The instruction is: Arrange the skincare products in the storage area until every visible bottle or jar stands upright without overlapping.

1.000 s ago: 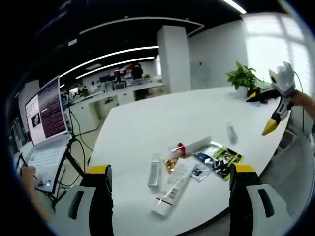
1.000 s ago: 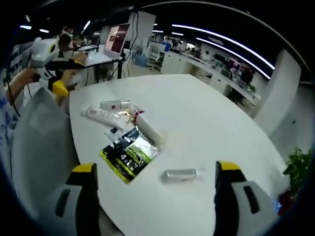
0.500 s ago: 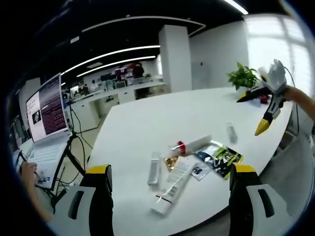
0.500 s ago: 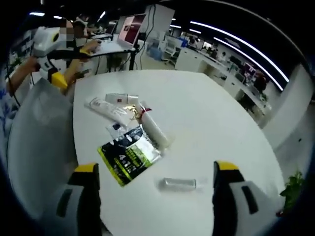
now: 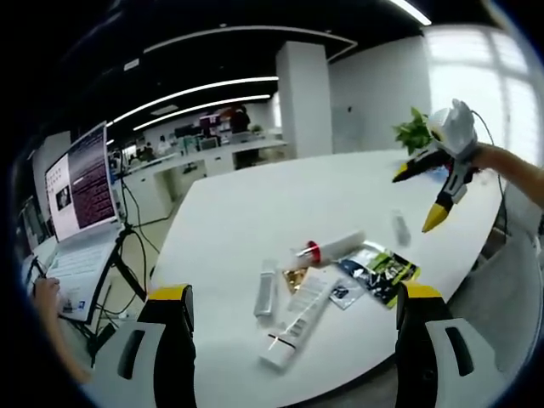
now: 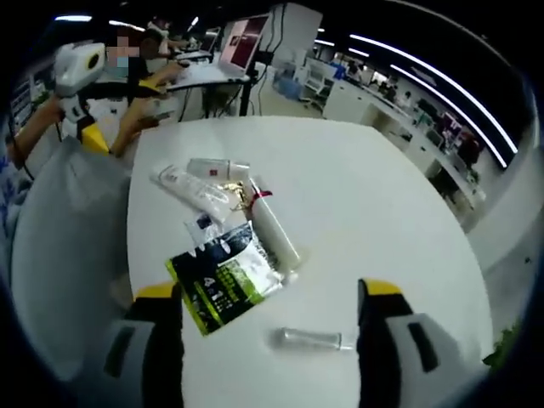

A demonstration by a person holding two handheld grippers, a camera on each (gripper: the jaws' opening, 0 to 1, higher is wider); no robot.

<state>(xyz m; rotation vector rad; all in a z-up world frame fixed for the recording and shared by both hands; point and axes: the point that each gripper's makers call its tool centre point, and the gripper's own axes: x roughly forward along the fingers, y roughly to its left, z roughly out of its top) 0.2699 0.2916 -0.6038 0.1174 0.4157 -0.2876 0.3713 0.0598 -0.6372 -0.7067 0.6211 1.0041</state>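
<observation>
- Left gripper [image 5: 289, 319]: jaws spread wide with nothing between them, held back above the near edge of the white table [image 5: 255, 212]. Reads as a standoff pose, surveying the pile before choosing a piece.
- Right gripper [image 6: 268, 327]: jaws likewise wide apart and empty, hovering over the opposite side of the same pile. In the left gripper view it hangs in the air past the far end of the products, tips pointing down.
- Small clear vial [image 6: 312, 339]: lies flat between the right gripper's jaws in its view, apart from the rest. Likely the nearest first pick.
- White tube with red cap [image 6: 274, 231]: on its side, touching the green-and-black sachet [image 6: 223, 277], which lies flat and partly overlaps small packets.
- Long flat white tube [image 5: 297, 321] and slim white bottle [image 5: 267, 291]: both lying down, side by side, nearest the left gripper.
- Nothing stands upright yet; the task looks barely begun.
- Laptop [image 5: 81, 191] on a stand and potted plant [image 5: 415, 132] sit well clear of the pile.
</observation>
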